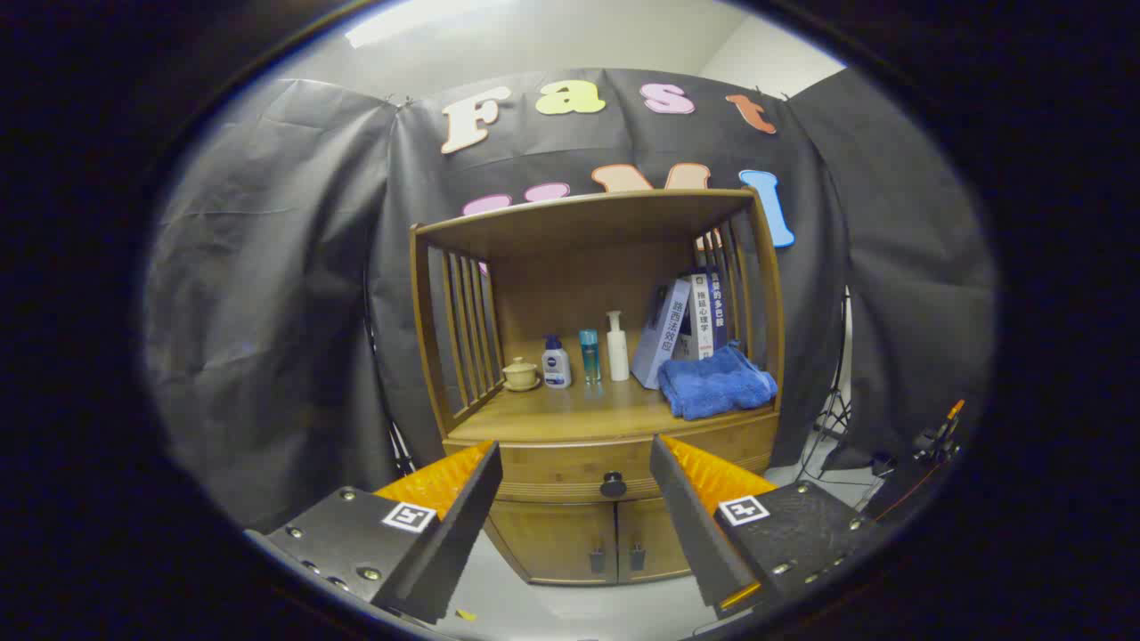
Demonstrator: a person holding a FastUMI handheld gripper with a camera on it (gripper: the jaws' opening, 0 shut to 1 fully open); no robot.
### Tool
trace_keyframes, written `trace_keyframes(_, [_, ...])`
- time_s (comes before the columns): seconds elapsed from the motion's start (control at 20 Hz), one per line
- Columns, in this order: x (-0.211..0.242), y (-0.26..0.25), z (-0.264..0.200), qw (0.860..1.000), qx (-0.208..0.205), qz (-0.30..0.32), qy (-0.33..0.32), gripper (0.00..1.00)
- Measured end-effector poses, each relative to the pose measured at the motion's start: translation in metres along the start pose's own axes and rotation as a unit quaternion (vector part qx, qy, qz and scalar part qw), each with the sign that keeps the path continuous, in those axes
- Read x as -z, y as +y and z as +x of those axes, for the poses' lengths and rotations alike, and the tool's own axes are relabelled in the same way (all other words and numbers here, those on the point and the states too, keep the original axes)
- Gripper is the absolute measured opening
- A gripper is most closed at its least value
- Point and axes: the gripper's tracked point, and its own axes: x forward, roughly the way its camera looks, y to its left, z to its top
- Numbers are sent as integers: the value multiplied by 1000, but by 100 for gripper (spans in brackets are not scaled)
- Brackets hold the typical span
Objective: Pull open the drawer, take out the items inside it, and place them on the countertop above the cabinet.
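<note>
Gripper (574, 485) low in the frame, and we see its fingers (454, 507) spread wide apart, holding nothing, with the drawer (570, 467) shut beyond them and its dark round knob (613, 484) sitting in the gap between the tips. Above the drawer at the center of the frame we have the counter (579, 411) of the wooden cabinet (557, 539), carrying a small lidded cup (520, 373), three bottles (589, 355) in a row, leaning books (686, 325) and a folded blue towel (717, 381) toward the right.
</note>
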Motion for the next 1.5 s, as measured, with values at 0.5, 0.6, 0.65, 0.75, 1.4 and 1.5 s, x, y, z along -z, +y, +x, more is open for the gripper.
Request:
trace_keyframes(0.5, [7,2,7,1000,-5,6,-8,99])
trace_keyframes(0.6, [11,4,10,1000,-7,4,-6,99])
trace_keyframes(0.65, [12,3,14,1000,-5,0,-7,99])
trace_keyframes(0.75, [13,0,20,1000,-4,-3,-9,99])
trace_keyframes(1.4, [64,-24,106,999,-2,-34,-21,100])
trace_keyframes(1.5, [65,-35,124,999,8,-39,-28,100])
